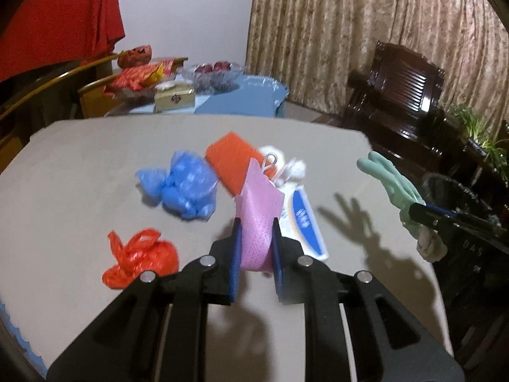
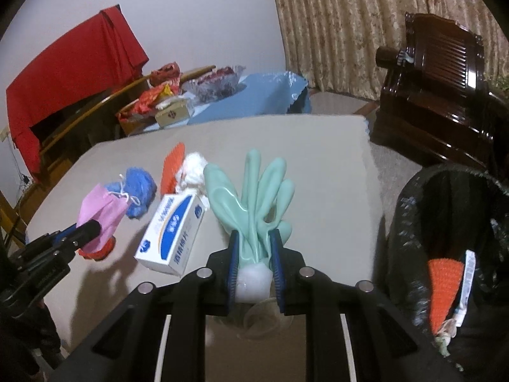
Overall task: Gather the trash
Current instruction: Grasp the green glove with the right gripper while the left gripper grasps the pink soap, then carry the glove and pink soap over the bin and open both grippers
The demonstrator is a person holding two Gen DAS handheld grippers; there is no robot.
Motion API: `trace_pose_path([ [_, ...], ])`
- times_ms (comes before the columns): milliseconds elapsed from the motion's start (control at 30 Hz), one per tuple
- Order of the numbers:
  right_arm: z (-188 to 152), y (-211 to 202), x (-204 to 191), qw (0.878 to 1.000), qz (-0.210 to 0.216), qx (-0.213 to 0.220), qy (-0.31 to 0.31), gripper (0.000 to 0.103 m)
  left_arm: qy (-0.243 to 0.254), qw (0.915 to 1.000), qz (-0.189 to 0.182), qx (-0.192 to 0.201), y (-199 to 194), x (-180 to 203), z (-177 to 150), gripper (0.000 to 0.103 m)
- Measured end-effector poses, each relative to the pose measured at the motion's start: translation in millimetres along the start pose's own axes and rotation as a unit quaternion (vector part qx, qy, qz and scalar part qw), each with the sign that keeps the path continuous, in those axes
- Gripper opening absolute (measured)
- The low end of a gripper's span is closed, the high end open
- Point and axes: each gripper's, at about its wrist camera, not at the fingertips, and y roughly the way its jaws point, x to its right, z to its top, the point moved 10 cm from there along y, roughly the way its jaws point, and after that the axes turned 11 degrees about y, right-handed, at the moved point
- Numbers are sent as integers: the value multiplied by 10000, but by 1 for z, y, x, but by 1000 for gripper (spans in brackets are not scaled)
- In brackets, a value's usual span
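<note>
Bare grey table (image 1: 79,159) lay open toward nine o'clock of the clutter and along the near edge. At the centre, a blue bag (image 1: 187,184), an orange sponge (image 1: 233,162), white wadding (image 2: 192,167) and a white-and-blue box (image 2: 171,232) crowded together, leaving little passage between them. A red bag (image 1: 140,259) sat apart at seven o'clock. At three o'clock, past the table edge, a black-lined bin (image 2: 413,197) stood open-topped.

Dim indoor light, hard shadows, perhaps slight blur, fisheye-bent edges
</note>
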Motion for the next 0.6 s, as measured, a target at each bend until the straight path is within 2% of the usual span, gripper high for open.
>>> trace_pose_path([
  [233,26,-36,15,9992,-41,383,98,19,187,9991,-305,245,-9,40,32,16],
  [600,54,-93,77,9940,-480,888,427,19,511,9933,-876,562,-13,127,69,16],
])
